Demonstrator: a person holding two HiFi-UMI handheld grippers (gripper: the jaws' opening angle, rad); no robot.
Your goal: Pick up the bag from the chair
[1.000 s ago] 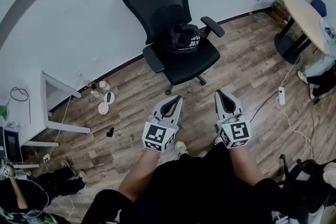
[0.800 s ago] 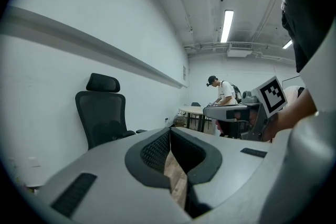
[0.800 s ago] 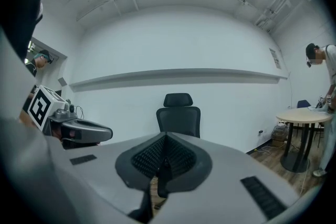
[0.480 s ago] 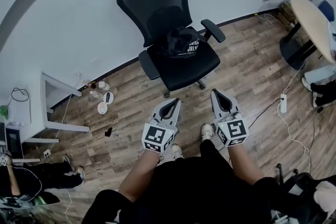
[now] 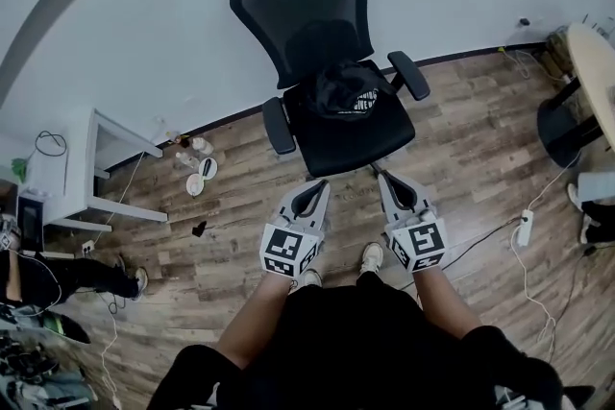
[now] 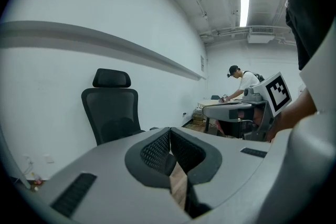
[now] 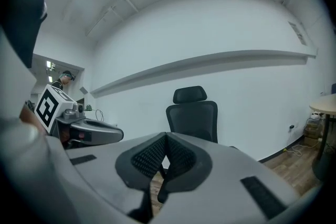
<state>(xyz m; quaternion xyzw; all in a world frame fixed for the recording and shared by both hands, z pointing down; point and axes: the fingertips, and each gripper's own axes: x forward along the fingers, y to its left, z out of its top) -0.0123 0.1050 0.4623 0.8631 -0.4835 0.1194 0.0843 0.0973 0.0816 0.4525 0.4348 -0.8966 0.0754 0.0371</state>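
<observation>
A black bag [image 5: 346, 91] with white print lies crumpled on the seat of a black mesh office chair [image 5: 322, 14] that stands against the white wall. The chair [image 6: 110, 107] shows beyond the left jaws, and the chair [image 7: 193, 115] also rises behind the right jaws; the bag is hidden there. My left gripper [image 5: 312, 188] and right gripper [image 5: 388, 180] hover side by side just short of the seat's front edge, both shut and empty, jaw tips touching.
A white side table [image 5: 91, 168] stands at the left, with small bottles and discs [image 5: 195, 173] on the wood floor beside it. A round table [image 5: 591, 62] and a power strip [image 5: 525, 228] with cables lie at the right. A seated person's legs [image 5: 67, 274] are at far left.
The view has shifted so the chair now sits more centred ahead. Both grippers have drawn closer to the seat's front edge, still shut.
</observation>
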